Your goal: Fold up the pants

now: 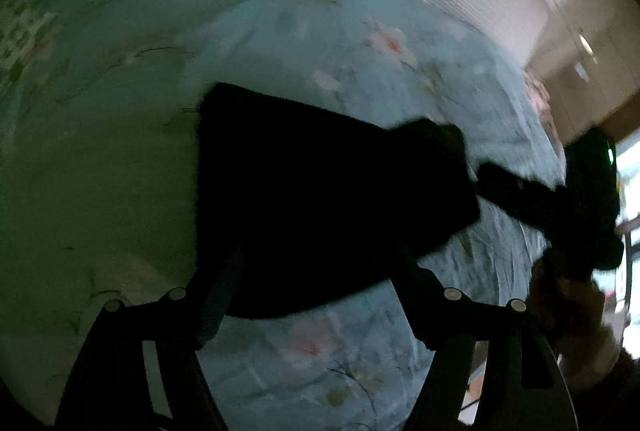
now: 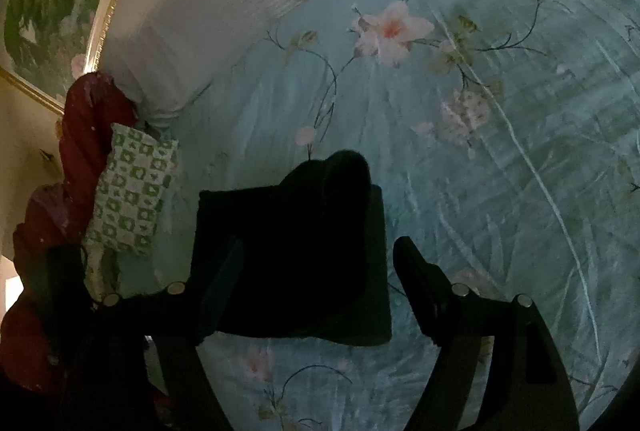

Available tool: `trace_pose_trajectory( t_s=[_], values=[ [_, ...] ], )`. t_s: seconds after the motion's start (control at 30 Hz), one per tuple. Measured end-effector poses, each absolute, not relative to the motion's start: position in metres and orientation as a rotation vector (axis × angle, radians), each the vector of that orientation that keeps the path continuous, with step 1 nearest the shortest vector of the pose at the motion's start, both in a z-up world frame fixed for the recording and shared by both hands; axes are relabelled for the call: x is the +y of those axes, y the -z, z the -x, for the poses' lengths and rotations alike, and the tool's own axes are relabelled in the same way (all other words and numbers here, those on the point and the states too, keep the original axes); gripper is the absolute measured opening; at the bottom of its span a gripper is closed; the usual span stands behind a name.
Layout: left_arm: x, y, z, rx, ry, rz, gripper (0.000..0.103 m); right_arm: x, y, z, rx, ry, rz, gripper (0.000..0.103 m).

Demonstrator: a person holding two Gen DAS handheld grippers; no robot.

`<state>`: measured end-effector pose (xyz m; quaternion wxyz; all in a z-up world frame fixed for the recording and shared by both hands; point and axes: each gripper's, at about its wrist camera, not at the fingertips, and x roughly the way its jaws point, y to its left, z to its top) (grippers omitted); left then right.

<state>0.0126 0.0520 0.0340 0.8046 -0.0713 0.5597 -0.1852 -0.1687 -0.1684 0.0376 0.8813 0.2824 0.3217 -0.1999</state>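
Pants (image 2: 292,255), folded into a dark block on the flowered bedspread (image 2: 480,191), lie just ahead of both your grippers, right gripper (image 2: 316,291) and left gripper (image 1: 316,295) alike spread wide and empty.

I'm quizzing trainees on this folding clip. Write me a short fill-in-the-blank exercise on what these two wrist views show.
1. The folded black fabric pants lie on a light blue ____-printed bedsheet.
2. The left gripper has its jaws ____, holding nothing.
3. In the right wrist view, a green-and-white checkered pillow lies to the ____ of the pants.
4. The right gripper is ____.

Missing words: flower; open; left; open
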Motion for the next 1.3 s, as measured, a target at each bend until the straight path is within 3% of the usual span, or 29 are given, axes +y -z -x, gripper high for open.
trace_pose_trajectory(
  t_s=[0.27, 0.9, 1.17, 1.3],
  values=[
    [0.087, -0.02, -0.051, 1.238, 0.323, 0.212, 0.079, -0.168, -0.032, 0.169, 0.674, 0.45, -0.621, 0.078],
    [0.087, 0.001, -0.073, 1.306, 0.313, 0.225, 0.079, -0.184, -0.019, 0.142, 0.707, 0.514, -0.648, 0.084],
    [0.086, 0.01, -0.078, 1.325, 0.312, 0.243, 0.081, -0.181, -0.001, 0.155, 0.777, 0.585, -0.524, 0.083],
    [0.085, 0.016, -0.08, 1.335, 0.316, 0.248, 0.083, -0.186, 0.009, 0.168, 0.777, 0.563, -0.58, 0.077]
  ],
)
